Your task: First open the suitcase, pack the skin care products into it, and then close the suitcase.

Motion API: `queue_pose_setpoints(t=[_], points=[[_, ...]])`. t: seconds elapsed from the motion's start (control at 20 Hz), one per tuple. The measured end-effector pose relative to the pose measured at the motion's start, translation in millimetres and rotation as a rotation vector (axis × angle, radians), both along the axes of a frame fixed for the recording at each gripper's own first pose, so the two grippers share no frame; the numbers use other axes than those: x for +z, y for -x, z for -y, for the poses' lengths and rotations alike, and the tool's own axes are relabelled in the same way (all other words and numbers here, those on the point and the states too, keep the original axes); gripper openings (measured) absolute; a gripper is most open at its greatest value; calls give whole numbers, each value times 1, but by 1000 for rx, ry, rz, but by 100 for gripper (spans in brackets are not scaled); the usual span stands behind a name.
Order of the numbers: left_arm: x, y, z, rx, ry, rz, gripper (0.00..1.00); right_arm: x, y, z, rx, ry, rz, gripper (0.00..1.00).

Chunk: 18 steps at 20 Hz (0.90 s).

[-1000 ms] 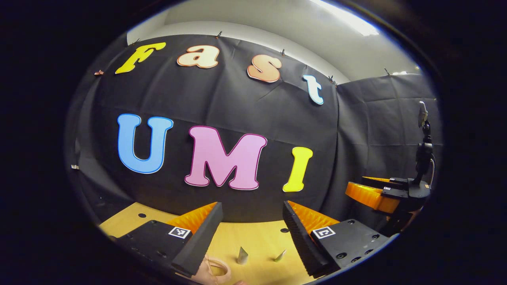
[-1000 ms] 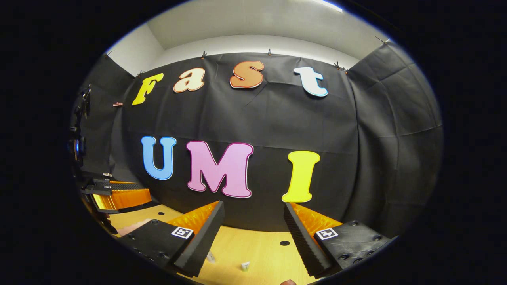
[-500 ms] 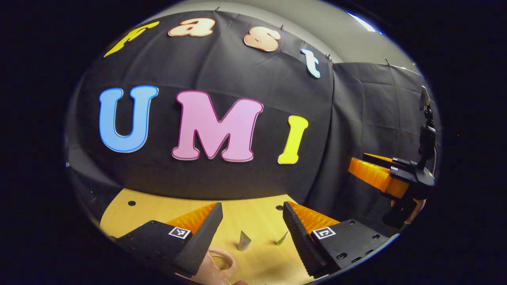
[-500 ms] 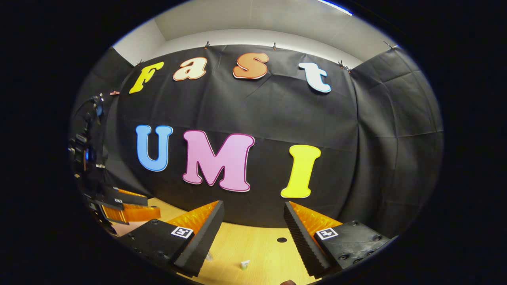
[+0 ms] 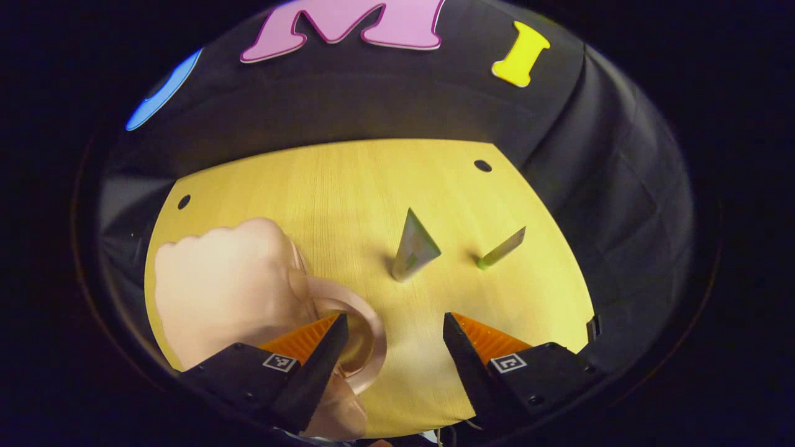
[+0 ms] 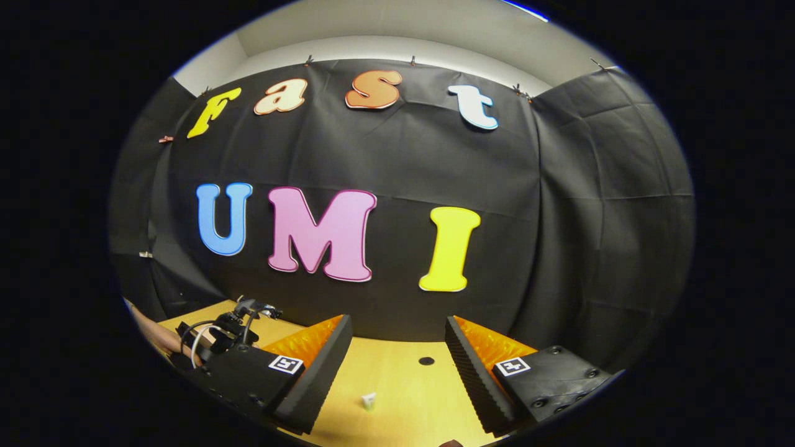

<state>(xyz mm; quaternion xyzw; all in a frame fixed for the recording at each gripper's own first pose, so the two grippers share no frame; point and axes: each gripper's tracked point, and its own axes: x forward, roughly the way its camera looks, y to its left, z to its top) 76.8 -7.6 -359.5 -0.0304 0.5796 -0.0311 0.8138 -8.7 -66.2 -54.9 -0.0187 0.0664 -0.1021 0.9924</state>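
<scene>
Bright overhead light falls evenly on the desk (image 5: 348, 186) in the left gripper view; the two tubes ahead of the hand-held gripper cast short soft shadows. Strong fisheye bending at the edges; focus stays sharp.

The bench (image 5: 348, 186) is showing pale yellow wood grain dotted with small dark holes. A peach-pink suitcase (image 5: 217, 285) is lying on it, its ring handle (image 5: 366, 338) glowing the same pink. One tube (image 5: 413, 245) is looking grey-silver, the other tube (image 5: 502, 248) yellow-green. The left tool (image 5: 391, 347) and the right tool (image 6: 397, 354) are wearing black ribbed pads, orange backs and black-and-white square markers.
</scene>
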Motion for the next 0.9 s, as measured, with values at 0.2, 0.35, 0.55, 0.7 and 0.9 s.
queue_pose_setpoints(t=[0.2, 0.35, 0.55, 0.7, 0.9], points=[[-42, 2, 3, 127, 65, -176, 94, -14, 22, 32, -85, -36, -45, 96], [-55, -5, -12, 102, -18, -165, 79, -21, 36, 54, -142, -74, -71, 96], [-30, -4, -21, 60, -13, -175, 17, -29, 46, 69, -187, -106, -92, 96], [24, -6, -32, -11, -10, -106, 19, -33, 37, 66, -177, -108, -101, 96], [120, -11, -74, -51, -41, 56, 19, -30, 6, 40, -104, -124, -93, 96]])
